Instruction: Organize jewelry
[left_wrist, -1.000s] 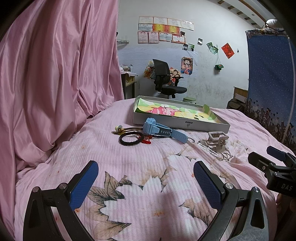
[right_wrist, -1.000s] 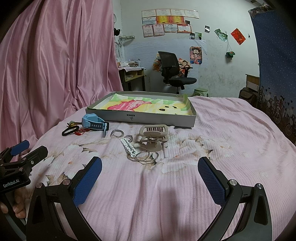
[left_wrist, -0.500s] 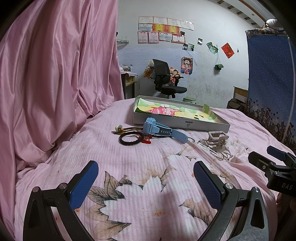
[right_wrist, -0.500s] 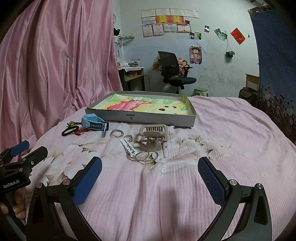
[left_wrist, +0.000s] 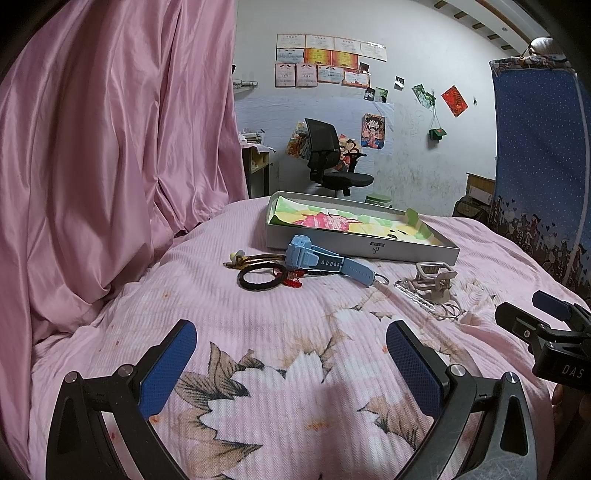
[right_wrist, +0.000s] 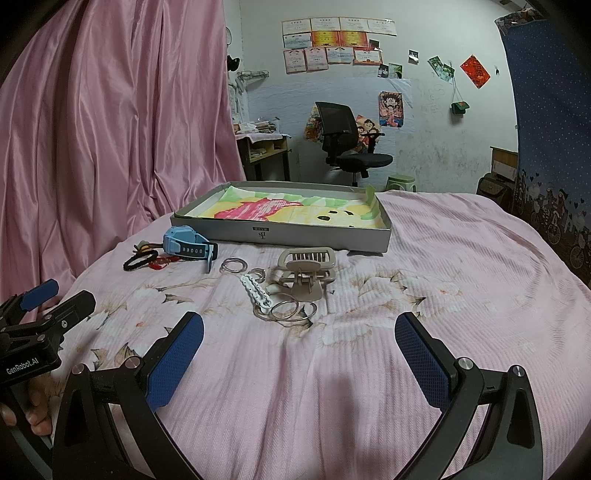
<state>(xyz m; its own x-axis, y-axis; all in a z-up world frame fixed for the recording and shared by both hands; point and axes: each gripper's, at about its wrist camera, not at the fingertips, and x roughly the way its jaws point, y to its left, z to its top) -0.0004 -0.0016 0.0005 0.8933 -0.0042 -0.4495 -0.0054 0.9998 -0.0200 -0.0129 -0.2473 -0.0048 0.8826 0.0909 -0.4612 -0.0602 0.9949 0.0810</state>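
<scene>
A shallow grey tray (right_wrist: 280, 232) (left_wrist: 362, 249) with a colourful paper lining lies on the pink bed. In front of it are a blue watch (right_wrist: 188, 249) (left_wrist: 321, 260), a black hair band (right_wrist: 138, 260) (left_wrist: 262, 278), a beige hair claw (right_wrist: 306, 273) (left_wrist: 434, 280), a white chain (right_wrist: 256, 291) and silver rings (right_wrist: 290, 310). My left gripper (left_wrist: 291, 362) is open, well short of the watch. My right gripper (right_wrist: 299, 354) is open, just short of the rings. Neither holds anything.
Pink curtain (left_wrist: 110, 147) hangs along the left of the bed. A blue patterned cloth (right_wrist: 554, 129) hangs at the right. Beyond the bed stand a black office chair (right_wrist: 343, 140) and a desk (right_wrist: 262, 147). A hand (right_wrist: 33, 410) holds the left gripper's handle.
</scene>
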